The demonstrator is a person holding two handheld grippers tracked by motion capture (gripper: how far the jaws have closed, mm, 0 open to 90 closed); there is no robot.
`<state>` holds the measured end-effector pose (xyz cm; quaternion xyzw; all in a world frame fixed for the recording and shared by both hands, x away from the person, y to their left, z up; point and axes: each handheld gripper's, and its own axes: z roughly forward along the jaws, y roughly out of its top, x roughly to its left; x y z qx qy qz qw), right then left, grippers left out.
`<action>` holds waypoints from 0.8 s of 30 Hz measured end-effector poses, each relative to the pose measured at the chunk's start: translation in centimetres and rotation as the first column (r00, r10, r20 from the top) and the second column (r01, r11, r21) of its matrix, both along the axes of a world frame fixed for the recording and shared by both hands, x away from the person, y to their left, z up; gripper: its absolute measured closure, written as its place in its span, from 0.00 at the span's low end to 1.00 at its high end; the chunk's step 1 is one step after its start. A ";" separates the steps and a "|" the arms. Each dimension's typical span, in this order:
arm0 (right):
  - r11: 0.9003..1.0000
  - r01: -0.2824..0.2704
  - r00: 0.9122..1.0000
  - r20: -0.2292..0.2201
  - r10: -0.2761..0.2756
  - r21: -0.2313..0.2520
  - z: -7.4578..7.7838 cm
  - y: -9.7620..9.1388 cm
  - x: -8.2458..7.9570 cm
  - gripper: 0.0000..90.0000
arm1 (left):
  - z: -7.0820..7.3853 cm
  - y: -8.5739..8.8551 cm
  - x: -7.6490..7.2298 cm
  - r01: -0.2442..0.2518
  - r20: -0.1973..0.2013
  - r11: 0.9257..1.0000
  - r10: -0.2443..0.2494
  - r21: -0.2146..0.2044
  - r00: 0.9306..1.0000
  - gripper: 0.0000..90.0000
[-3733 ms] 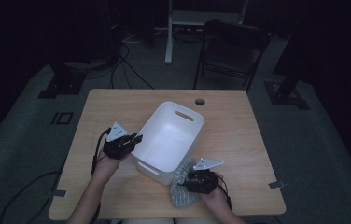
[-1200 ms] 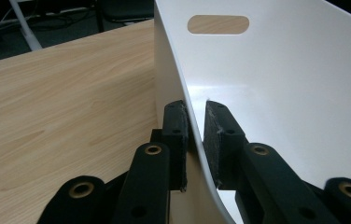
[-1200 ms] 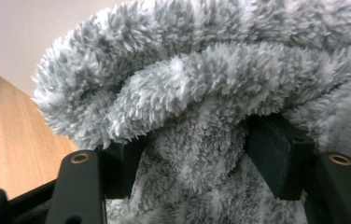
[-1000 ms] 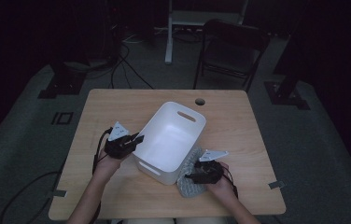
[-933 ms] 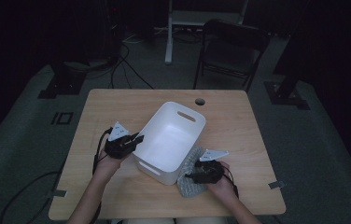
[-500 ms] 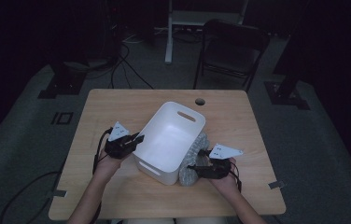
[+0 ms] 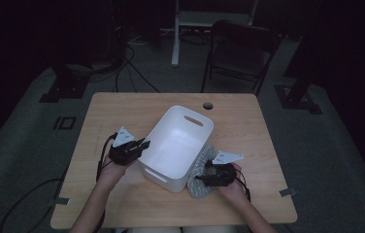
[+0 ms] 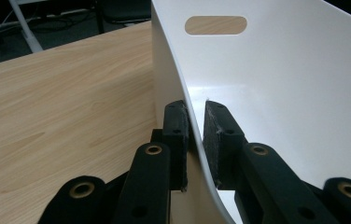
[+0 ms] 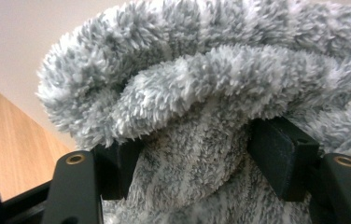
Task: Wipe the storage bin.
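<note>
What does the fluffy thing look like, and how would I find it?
Look at the wooden table and find the big white bin in its middle. Pressed against the bin's side nearest the person's right hand lies a fuzzy grey cloth, with the right hand-held gripper around a bunch of it. It is the only soft, shaggy thing there; everything else is hard and smooth.

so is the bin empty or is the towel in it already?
Empty as far as the high view shows: the bin has a bare white inside, and the grey towel is bunched outside against its wall, on the table.
</note>
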<state>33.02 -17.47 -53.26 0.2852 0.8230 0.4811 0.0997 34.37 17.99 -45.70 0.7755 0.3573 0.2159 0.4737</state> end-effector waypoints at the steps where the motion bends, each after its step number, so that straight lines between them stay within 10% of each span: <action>1: 1.000 0.000 1.000 -0.012 0.000 -0.007 -0.3 0.0 0.2 0.39 | 0.0 0.0 0.0 0.000 -0.001 1.000 0.000 -0.002 1.000 0.88; 12: 0.998 0.010 0.996 -0.086 -0.015 -0.055 -0.7 0.1 0.9 0.44 | 0.0 0.0 0.0 -0.002 0.004 1.000 0.002 0.001 1.000 0.88; 24: 0.993 0.066 0.993 0.093 -0.075 0.096 5.4 -2.2 1.0 0.55 | 0.0 -0.2 0.1 0.005 0.005 1.000 -0.005 0.007 1.000 0.88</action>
